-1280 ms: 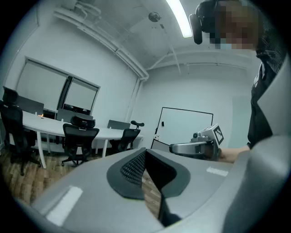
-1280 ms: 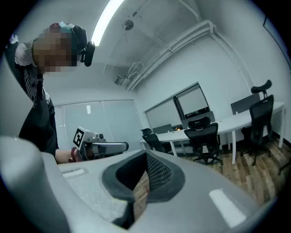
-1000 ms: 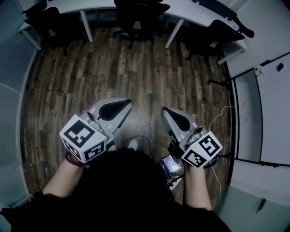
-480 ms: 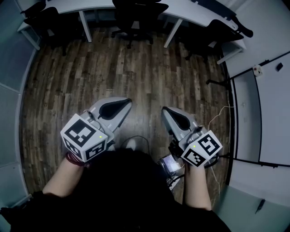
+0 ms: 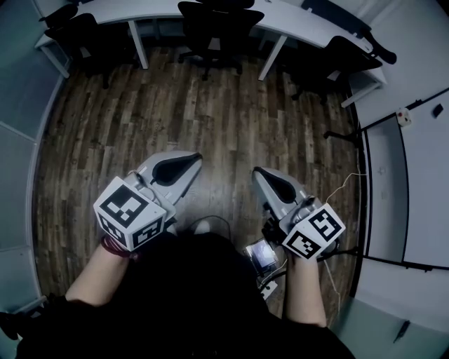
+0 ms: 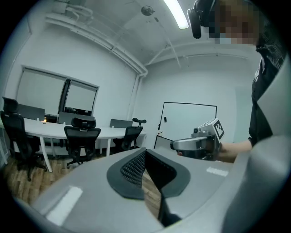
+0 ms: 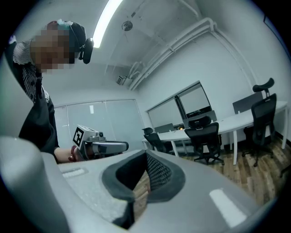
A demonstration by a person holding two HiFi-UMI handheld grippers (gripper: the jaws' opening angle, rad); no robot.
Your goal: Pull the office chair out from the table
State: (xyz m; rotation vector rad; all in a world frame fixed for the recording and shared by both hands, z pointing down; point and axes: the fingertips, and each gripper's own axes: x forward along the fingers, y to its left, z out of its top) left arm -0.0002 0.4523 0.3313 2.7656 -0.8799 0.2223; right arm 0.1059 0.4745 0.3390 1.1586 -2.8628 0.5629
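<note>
A black office chair (image 5: 216, 26) stands tucked at the long white curved table (image 5: 295, 19) at the far end of the room. In the left gripper view this chair (image 6: 82, 138) is small and distant, as is the chair (image 7: 207, 135) in the right gripper view. My left gripper (image 5: 192, 160) and right gripper (image 5: 258, 172) are held side by side above the wood floor, far short of the chair. Both are shut with nothing between their pads. My own left gripper (image 6: 145, 151) and right gripper (image 7: 146, 155) fill the lower part of their views.
More black chairs stand at the table's left end (image 5: 76, 34) and right end (image 5: 338, 55). Wood plank floor (image 5: 210, 112) lies between me and the table. A white board or partition (image 5: 421, 175) runs along the right, with a cable on the floor beside it.
The table and chairs sit slightly lower in the head view than a second ago, as I have come a little nearer. Both grippers stay shut and level.
</note>
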